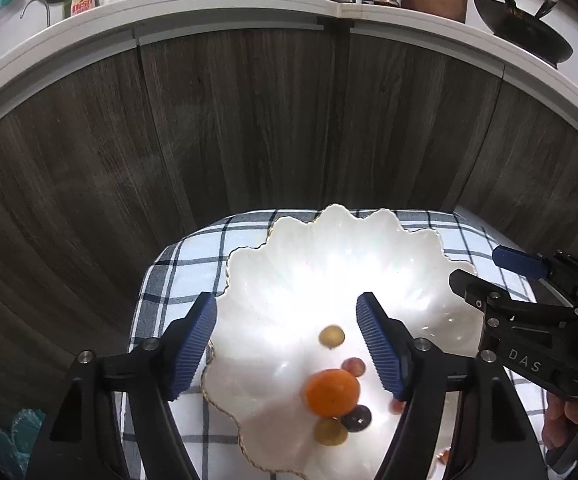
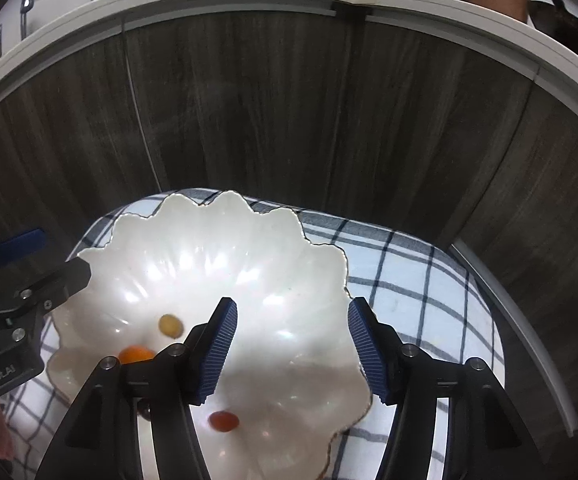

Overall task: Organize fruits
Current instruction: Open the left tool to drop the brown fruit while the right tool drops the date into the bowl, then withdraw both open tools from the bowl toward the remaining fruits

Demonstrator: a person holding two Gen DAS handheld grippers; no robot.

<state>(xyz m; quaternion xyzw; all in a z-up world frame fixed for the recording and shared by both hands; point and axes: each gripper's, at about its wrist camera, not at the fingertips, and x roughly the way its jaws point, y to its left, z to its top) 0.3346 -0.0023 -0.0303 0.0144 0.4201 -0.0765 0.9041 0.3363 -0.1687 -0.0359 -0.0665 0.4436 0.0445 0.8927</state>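
A white scalloped bowl (image 1: 309, 276) sits on a blue-checked cloth. In it lie an orange tangerine (image 1: 332, 391), a yellow-green grape (image 1: 331, 336), a reddish grape (image 1: 354, 366), a dark purple grape (image 1: 356, 418) and a yellow grape (image 1: 330, 432). My left gripper (image 1: 287, 346) is open and empty above the bowl. The right gripper (image 1: 485, 284) shows at the right edge of the left wrist view. In the right wrist view my right gripper (image 2: 292, 350) is open and empty over the bowl (image 2: 217, 264), with the tangerine (image 2: 135, 354), a yellow grape (image 2: 170, 325) and a red fruit (image 2: 223, 421) below. The left gripper (image 2: 49, 268) shows at the left.
The checked cloth (image 1: 185, 264) covers a small table (image 2: 429, 292) in front of dark wood cabinet doors (image 1: 249, 120). Above is a white counter (image 1: 209, 4) with a dish soap bottle (image 1: 81, 2), dishes, teapots and a black wok (image 1: 525, 32).
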